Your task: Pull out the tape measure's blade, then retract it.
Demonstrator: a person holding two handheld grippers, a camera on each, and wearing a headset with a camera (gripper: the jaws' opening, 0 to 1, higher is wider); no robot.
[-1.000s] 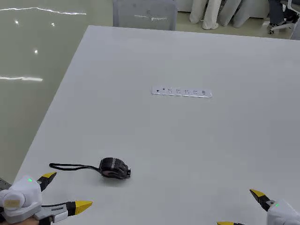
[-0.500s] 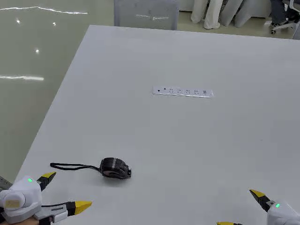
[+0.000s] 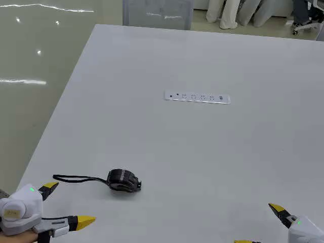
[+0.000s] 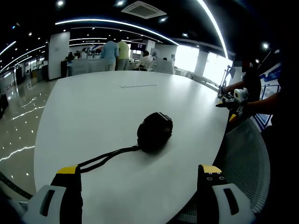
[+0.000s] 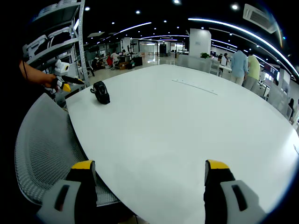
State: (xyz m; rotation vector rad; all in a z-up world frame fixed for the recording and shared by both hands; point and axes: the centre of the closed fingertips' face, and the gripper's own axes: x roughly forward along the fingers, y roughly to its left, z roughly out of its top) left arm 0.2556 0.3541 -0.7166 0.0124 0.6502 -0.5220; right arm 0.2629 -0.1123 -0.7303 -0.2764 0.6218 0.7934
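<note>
A smooth, matte white table (image 3: pixel 202 147) carries the small black tape measure (image 3: pixel 123 180), a rounded, ribbed case lying at about 7 o'clock in the head view with its blade not yet drawn out. A thin black cord strap (image 3: pixel 76 178) trails flat from the case toward 9 o'clock. The left gripper (image 3: pixel 68 202), white plastic with pointed yellow tips, sits at 7 o'clock of the case and apart from it, jaws spread wide around nothing. The right gripper (image 3: pixel 259 225), at 5 o'clock of the view, is well apart from the case, jaws likewise wide and empty. A long, flat white power strip (image 3: pixel 197 97) lies toward 1 o'clock
</note>
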